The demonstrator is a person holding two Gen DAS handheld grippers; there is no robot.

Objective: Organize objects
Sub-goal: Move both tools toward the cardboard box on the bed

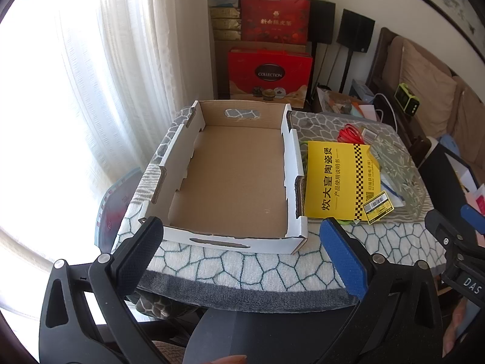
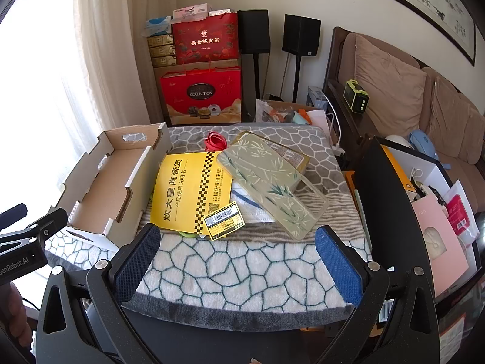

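Observation:
An empty cardboard tray (image 1: 233, 179) (image 2: 100, 188) sits on the left of the cloth-covered table. To its right lie a yellow manual (image 1: 339, 179) (image 2: 191, 191), a small yellow card (image 1: 379, 206) (image 2: 224, 220), a bamboo-print phone case (image 2: 272, 182) (image 1: 394, 160), a red cable (image 2: 215, 142) (image 1: 350, 133) and a face mask (image 2: 257, 209) under the case. My left gripper (image 1: 239, 227) is open and empty, at the tray's near wall. My right gripper (image 2: 238, 236) is open and empty, just short of the card and case.
The patterned cloth (image 2: 242, 270) covers the table, with bare cloth at its near edge. A black open box (image 2: 394, 200) with bags stands at the right. Red gift boxes (image 2: 201, 97), speakers and a sofa (image 2: 409, 91) are behind. A curtain hangs at left.

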